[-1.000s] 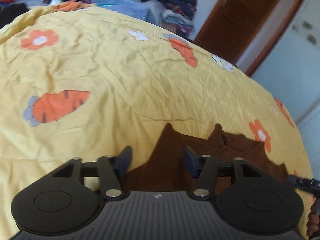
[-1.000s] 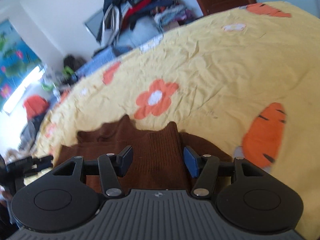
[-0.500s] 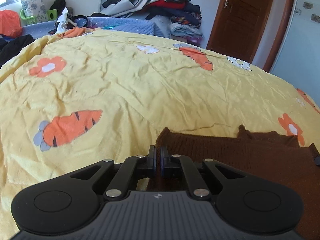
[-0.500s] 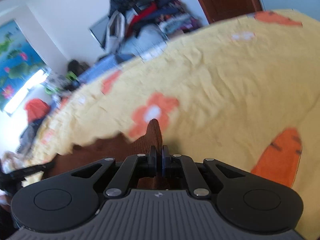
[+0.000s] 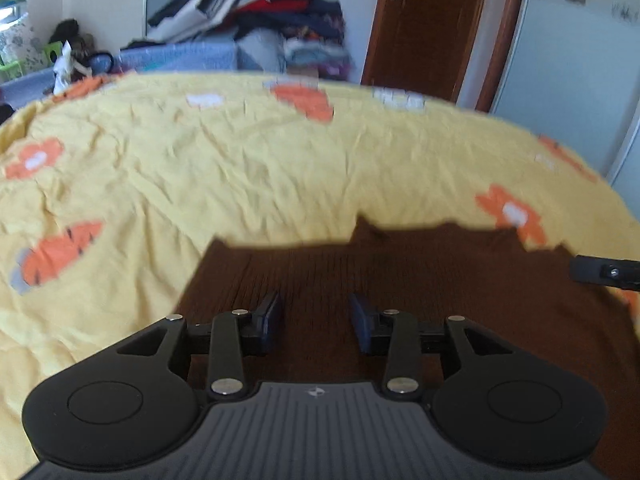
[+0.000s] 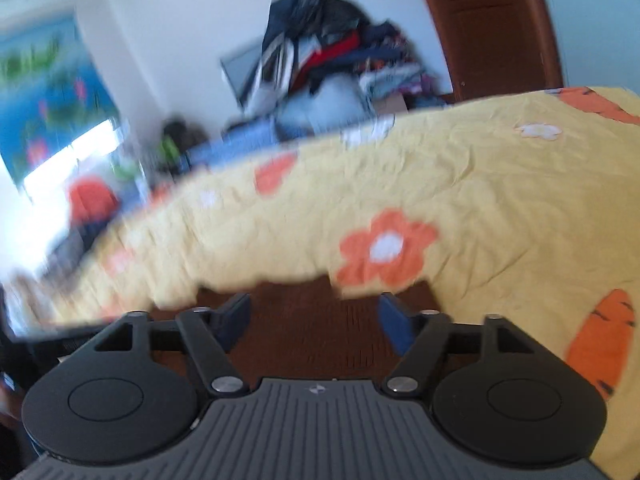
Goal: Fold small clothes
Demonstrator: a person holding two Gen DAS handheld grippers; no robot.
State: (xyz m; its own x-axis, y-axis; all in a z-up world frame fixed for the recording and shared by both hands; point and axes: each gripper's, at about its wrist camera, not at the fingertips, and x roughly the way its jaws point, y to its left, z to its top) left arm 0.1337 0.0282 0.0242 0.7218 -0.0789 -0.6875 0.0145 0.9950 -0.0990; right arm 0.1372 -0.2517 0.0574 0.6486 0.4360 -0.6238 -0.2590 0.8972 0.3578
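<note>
Hovering over the brown knit garment (image 5: 420, 280), both grippers spread. Left gripper (image 5: 316, 322) has just been opening, jaws apart with the knit showing in the gap below them, pads not pressing on it. Right gripper (image 6: 316, 320) also just opened, jaws stand wider, same knit (image 6: 320, 328) under the gap, nothing pinched. Garment lies flat on the yellow bedspread (image 5: 280, 168) at the near edge, its far hem uneven with a few small peaks. From the left wrist view it runs from under the gripper off to the right; tip of the other gripper (image 5: 600, 272) pokes in at the right edge, over the garment's right end. From the right wrist view a fold of the bedspread (image 6: 480, 200) with an orange flower sits just past the far hem. Beyond the bed: heap of clothes (image 5: 272, 20) against the far wall, brown door (image 5: 432, 24) to its right. Both views motion-blurred
</note>
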